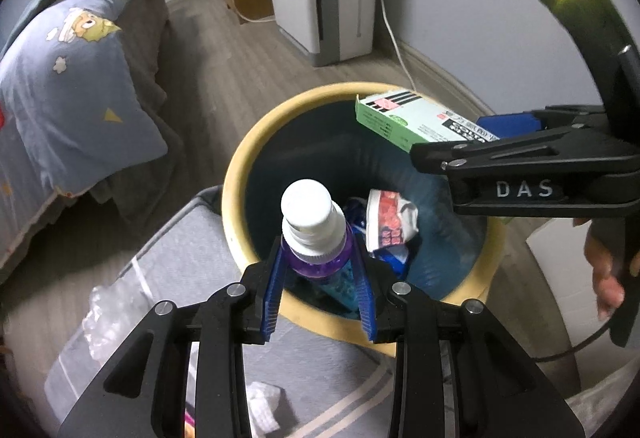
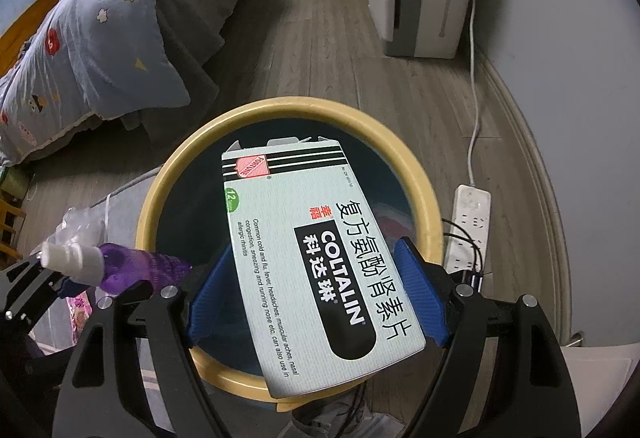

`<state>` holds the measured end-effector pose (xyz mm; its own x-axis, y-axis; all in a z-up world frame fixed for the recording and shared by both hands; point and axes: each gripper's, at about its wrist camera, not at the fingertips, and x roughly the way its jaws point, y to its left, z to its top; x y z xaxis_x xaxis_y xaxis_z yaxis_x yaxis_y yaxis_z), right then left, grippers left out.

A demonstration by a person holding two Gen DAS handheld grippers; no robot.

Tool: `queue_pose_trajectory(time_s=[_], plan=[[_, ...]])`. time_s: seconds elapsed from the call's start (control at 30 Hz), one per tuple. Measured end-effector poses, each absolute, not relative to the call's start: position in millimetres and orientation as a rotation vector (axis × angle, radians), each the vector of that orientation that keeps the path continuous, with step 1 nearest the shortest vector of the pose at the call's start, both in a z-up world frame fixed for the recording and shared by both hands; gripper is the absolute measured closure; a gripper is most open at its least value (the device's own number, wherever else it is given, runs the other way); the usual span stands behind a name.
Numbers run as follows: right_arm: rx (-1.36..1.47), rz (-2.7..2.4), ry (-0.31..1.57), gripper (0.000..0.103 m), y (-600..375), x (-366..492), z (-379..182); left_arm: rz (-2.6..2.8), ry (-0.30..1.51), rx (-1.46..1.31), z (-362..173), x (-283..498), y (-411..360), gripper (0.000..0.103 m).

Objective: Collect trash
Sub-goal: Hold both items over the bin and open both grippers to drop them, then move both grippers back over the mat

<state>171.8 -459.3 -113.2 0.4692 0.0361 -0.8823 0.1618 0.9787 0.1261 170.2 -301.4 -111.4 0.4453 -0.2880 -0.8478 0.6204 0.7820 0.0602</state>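
Now | left gripper [image 1: 320, 274] jaws pinch purple white-capped bottle [image 1: 316, 234] | right gripper [image 2: 316, 298] jaws clamp pale-green Coltalin box [image 2: 312, 258]

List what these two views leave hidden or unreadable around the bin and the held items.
- Bin contents: in the right wrist view the medicine box covers nearly all the inside.
- Purple bottle lower body and label: in the left wrist view hidden between the left gripper fingers.
- Crumpled wrapper print: too small and creased to read.
- Floor behind the bin: blocked by its rim.
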Motion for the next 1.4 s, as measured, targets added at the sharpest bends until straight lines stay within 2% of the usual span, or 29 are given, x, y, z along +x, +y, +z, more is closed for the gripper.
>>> queue_pose_trajectory(time_s=[0.37, 0.43, 0.47, 0.57, 0.73, 0.77, 1.0, 1.4], plan=[[0.194, -0.062, 1.079, 0.024, -456, 173, -113, -0.573, 0.969, 0.395, -120, 170, -302, 0.067], [0.201, -0.058, 1.061, 0.022, -455, 173, -110, -0.571, 0.963, 0.379, -117, 171, -300, 0.064], [0.202, -0.058, 1.056, 0.018, -455, 173, -109, -0.567, 0.962, 0.376, -117, 170, -299, 0.062], [0.198, -0.067, 1.031, 0.014, -456, 172, -105, -0.556, 0.957, 0.366, -115, 170, -296, 0.051], [0.203, -0.088, 1.016, 0.006, -460, 172, -100, -0.509, 0.938, 0.346, -110, 167, -287, 0.013], [0.206, -0.090, 1.014, 0.006, -461, 172, -100, -0.493, 0.929, 0.345, -107, 166, -284, 0.011], [0.195, -0.078, 1.004, 0.006, -450, 169, -90, -0.430, 0.889, 0.271, -83, 155, -247, 0.008], [0.051, 0.057, 0.981, 0.006, -384, 162, -69, -0.261, 0.842, 0.206, -35, 116, -130, 0.007]])
